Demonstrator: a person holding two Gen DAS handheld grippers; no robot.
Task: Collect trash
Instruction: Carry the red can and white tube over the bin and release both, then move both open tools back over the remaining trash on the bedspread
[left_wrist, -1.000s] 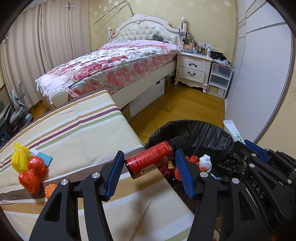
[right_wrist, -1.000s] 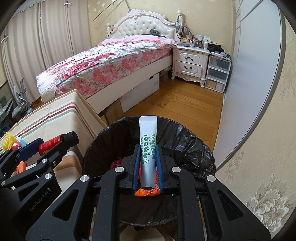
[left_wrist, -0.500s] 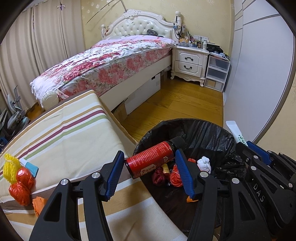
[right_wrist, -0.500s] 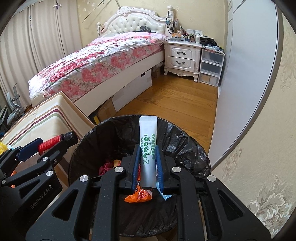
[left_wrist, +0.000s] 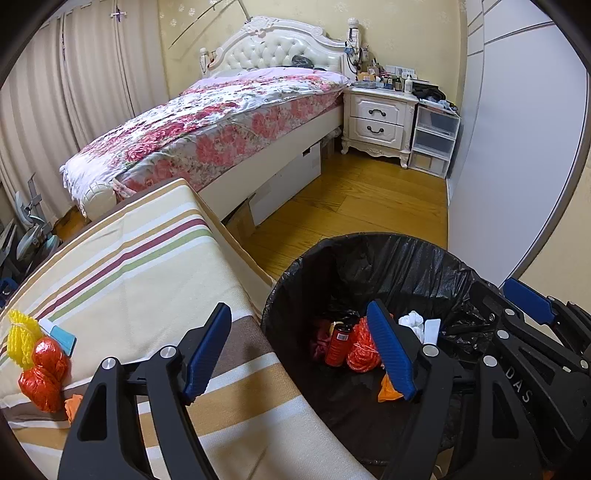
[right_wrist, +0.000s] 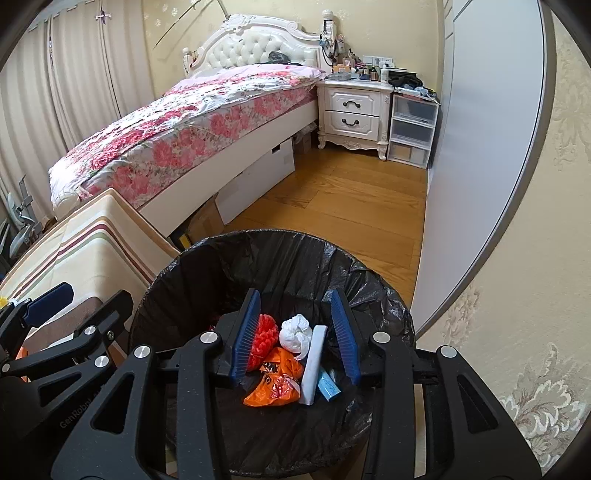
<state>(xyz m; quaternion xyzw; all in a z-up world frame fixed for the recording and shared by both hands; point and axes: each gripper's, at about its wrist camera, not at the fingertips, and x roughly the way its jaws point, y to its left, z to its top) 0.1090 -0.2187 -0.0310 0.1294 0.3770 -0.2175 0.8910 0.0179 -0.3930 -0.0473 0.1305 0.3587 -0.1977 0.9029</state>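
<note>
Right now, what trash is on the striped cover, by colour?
yellow net: 1
red nets: 2
blue card: 1
orange scrap: 1
Total: 5

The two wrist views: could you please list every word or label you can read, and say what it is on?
"DAS": on the right gripper body.
"GenRobot": on the left gripper body, end cut off.
Red can label: too small.
Orange wrapper print: blurred.

Soft even daylight, sharp focus, heavy fisheye bend w/ dark corners.
</note>
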